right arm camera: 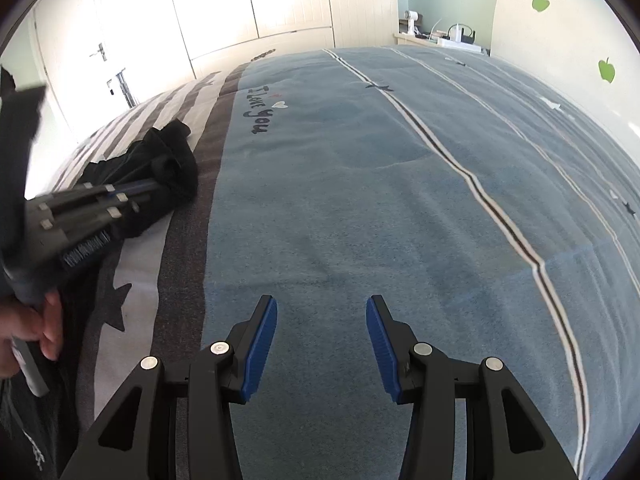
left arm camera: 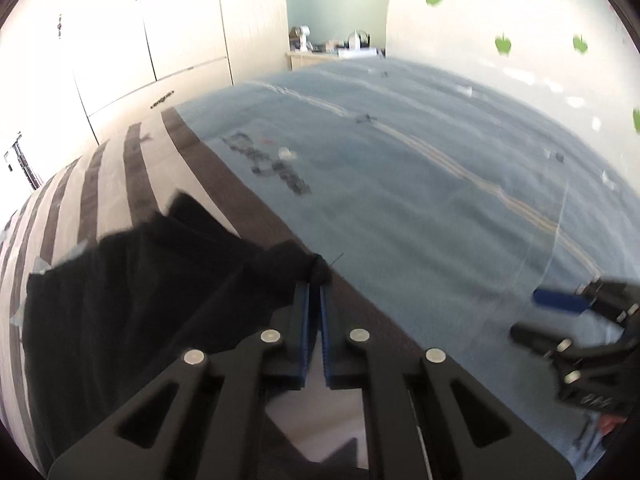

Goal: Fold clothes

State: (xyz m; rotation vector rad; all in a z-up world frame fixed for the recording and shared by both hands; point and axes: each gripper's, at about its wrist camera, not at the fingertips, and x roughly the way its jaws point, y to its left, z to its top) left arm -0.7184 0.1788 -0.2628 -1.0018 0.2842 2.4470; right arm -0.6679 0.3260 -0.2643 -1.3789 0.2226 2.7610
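a bed (right arm camera: 360,208) filled most of both views, covered by a blue bedspread (left arm camera: 420,208) crossed by pale and dark stripes and lettered "i love you" near its left edge. along that edge a dark brown band (right arm camera: 188,264) was seen, and beyond it a section of grey and white stripes with a dark star (right arm camera: 120,304). behind the bed, cream wardrobe doors (right arm camera: 248,4) and a pale headboard with green apple shapes (right arm camera: 540,3) were visible, with a small cluttered bedside unit (left arm camera: 332,54) at the far end.

a black garment (left arm camera: 132,300) was found lying bunched on the striped section at the left side of the bed, reaching onto the brown band. one bunched edge of it was pinched at the tips of the left gripper (left arm camera: 316,280), whose fingers (left arm camera: 303,320) were pressed together on the cloth. in the right wrist view this gripper (right arm camera: 154,184) was seen blurred, reaching into the garment, held by a hand (right arm camera: 36,328) at the lower left.

the right gripper (right arm camera: 322,344) was held above bare blue bedspread, well apart from the garment, its blue-padded fingers (right arm camera: 260,344) standing apart with nothing between them.
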